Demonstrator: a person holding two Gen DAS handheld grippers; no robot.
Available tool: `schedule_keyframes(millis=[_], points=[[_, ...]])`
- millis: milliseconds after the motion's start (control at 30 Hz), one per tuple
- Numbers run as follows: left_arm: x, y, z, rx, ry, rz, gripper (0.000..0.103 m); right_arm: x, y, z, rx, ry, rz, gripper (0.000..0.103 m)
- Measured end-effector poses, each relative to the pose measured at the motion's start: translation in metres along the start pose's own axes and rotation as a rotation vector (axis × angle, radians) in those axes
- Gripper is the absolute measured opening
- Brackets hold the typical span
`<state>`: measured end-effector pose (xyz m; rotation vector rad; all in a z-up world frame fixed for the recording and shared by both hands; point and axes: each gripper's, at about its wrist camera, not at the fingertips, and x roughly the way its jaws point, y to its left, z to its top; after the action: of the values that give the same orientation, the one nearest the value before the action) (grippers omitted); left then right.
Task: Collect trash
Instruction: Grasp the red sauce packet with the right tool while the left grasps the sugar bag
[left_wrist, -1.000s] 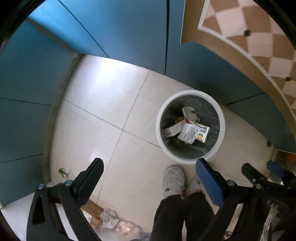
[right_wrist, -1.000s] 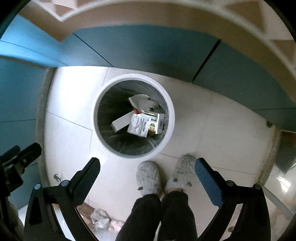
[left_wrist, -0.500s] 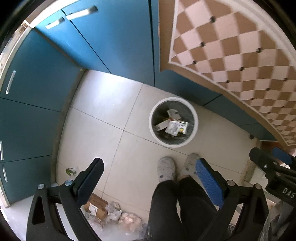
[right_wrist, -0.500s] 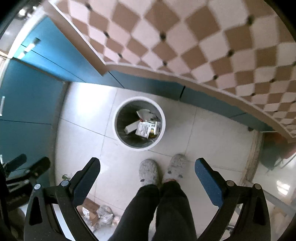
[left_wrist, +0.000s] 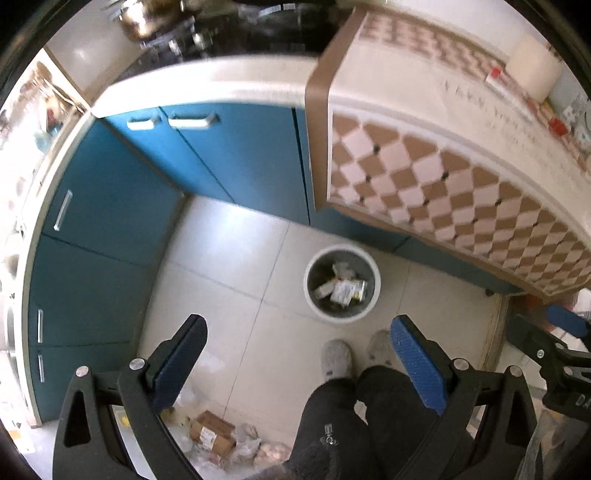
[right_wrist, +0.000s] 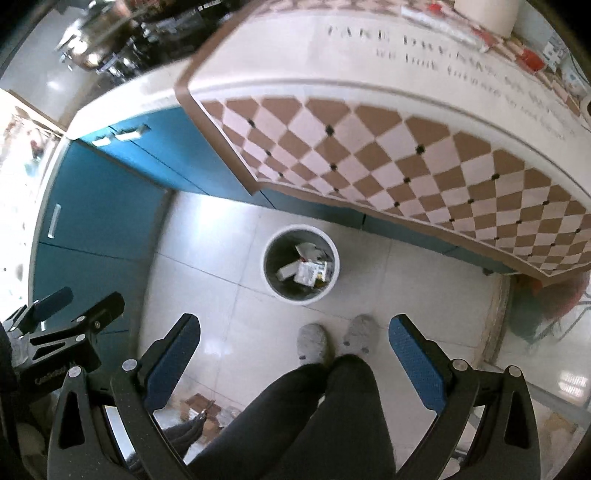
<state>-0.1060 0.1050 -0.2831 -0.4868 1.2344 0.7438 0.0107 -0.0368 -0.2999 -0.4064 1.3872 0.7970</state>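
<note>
- The left gripper (left_wrist: 297, 330) fills the lower part of its own view, its two blue-padded fingers (left_wrist: 181, 363) spread wide apart with nothing between them.
- The right gripper (right_wrist: 293, 328) stands the same way in its own view, fingers far apart and empty; it also shows at the right edge of the left view as a dark bracket with a blue tip.
- The trash bin (left_wrist: 342, 284), a round white-rimmed pail with a dark liner, sits on the pale tiled floor (left_wrist: 221, 266) just right of centre in the left view, and at centre (right_wrist: 301, 270) in the right view.
- Inside the bin lie crumpled wrappers and small cartons (left_wrist: 341, 288) (white, with a bit of yellow print); they are too small to tell apart.
- Just below the bin in both frames, two grey slippers (left_wrist: 336, 357) stand side by side, toes toward the bin but apart from it, with dark trouser legs (left_wrist: 369, 413) rising to the bottom edge.
- At the lower left of the left view, more loose trash lies on the floor: a small brown cardboard box (left_wrist: 212, 437) among clear crumpled bags (left_wrist: 247, 445), partly hidden behind the left finger.
- Blue cabinet doors (left_wrist: 110, 221) with pale handles curve along the left side and top of the floor.
- A brown-and-white checkered cloth (left_wrist: 443, 192) hangs over the counter edge across the upper right, its hem above the bin.
</note>
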Motion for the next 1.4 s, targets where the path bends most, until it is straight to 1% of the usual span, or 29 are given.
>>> schedule_keyframes(millis=[67,167,267,333,367,433,533,600,667,767,800,833,867,933,1000,1067,1167,1200,1267,1300,1333,1367,1400], points=[[-0.011,-0.005,0.013,0.006,-0.031,-0.003,0.101,-0.013,-0.003,0.006,0.016,-0.014,0.024,0.103],[-0.028,-0.023,0.045,0.032,-0.092,0.020,0.102,-0.027,-0.012,0.024,0.057,-0.041,0.053,0.103],[-0.045,-0.047,0.086,0.049,-0.168,0.009,0.102,-0.049,-0.032,0.053,0.114,-0.085,0.086,0.103],[-0.052,-0.073,0.119,0.062,-0.208,0.004,0.102,-0.064,-0.050,0.074,0.146,-0.130,0.094,0.103],[-0.054,-0.084,0.132,0.067,-0.220,-0.002,0.102,-0.070,-0.061,0.084,0.165,-0.152,0.103,0.103],[-0.054,-0.118,0.166,0.079,-0.238,-0.006,0.102,-0.078,-0.091,0.104,0.215,-0.190,0.106,0.103],[-0.045,-0.175,0.217,0.118,-0.242,-0.013,0.102,-0.086,-0.150,0.142,0.318,-0.232,0.105,0.103],[-0.030,-0.219,0.254,0.156,-0.221,-0.016,0.102,-0.088,-0.199,0.171,0.397,-0.255,0.100,0.103],[-0.015,-0.256,0.284,0.196,-0.186,-0.026,0.102,-0.085,-0.244,0.201,0.461,-0.270,0.076,0.103],[0.024,-0.315,0.334,0.271,-0.104,-0.029,0.102,-0.081,-0.313,0.246,0.560,-0.291,0.053,0.103],[0.036,-0.330,0.345,0.292,-0.071,-0.028,0.102,-0.078,-0.342,0.263,0.595,-0.295,0.036,0.103],[0.050,-0.343,0.357,0.311,-0.040,-0.027,0.102,-0.075,-0.359,0.274,0.616,-0.297,0.032,0.103],[0.060,-0.355,0.365,0.324,-0.014,-0.039,0.102,-0.071,-0.383,0.288,0.643,-0.300,0.030,0.103],[0.084,-0.375,0.380,0.347,0.044,-0.059,0.100,-0.062,-0.421,0.315,0.680,-0.297,0.011,0.103],[0.104,-0.392,0.391,0.361,0.101,-0.095,0.100,-0.052,-0.455,0.339,0.709,-0.296,0.010,0.103],[0.117,-0.404,0.395,0.376,0.135,-0.112,0.100,-0.042,-0.478,0.357,0.722,-0.298,0.011,0.103],[0.128,-0.413,0.395,0.387,0.158,-0.103,0.100,-0.026,-0.503,0.380,0.730,-0.308,0.026,0.102],[0.130,-0.414,0.395,0.386,0.163,-0.100,0.100,-0.021,-0.509,0.386,0.728,-0.309,0.026,0.098],[0.132,-0.415,0.394,0.381,0.170,-0.106,0.100,-0.005,-0.514,0.402,0.710,-0.293,0.023,0.086],[0.132,-0.415,0.395,0.375,0.175,-0.108,0.100,0.001,-0.517,0.406,0.704,-0.284,0.029,0.067],[0.131,-0.415,0.395,0.373,0.175,-0.109,0.100,0.009,-0.518,0.411,0.700,-0.273,0.038,0.053],[0.131,-0.415,0.396,0.372,0.172,-0.107,0.100,0.008,-0.515,0.411,0.694,-0.287,0.025,0.048],[0.129,-0.413,0.398,0.371,0.165,-0.097,0.100,0.006,-0.513,0.411,0.678,-0.303,0.017,0.039]])
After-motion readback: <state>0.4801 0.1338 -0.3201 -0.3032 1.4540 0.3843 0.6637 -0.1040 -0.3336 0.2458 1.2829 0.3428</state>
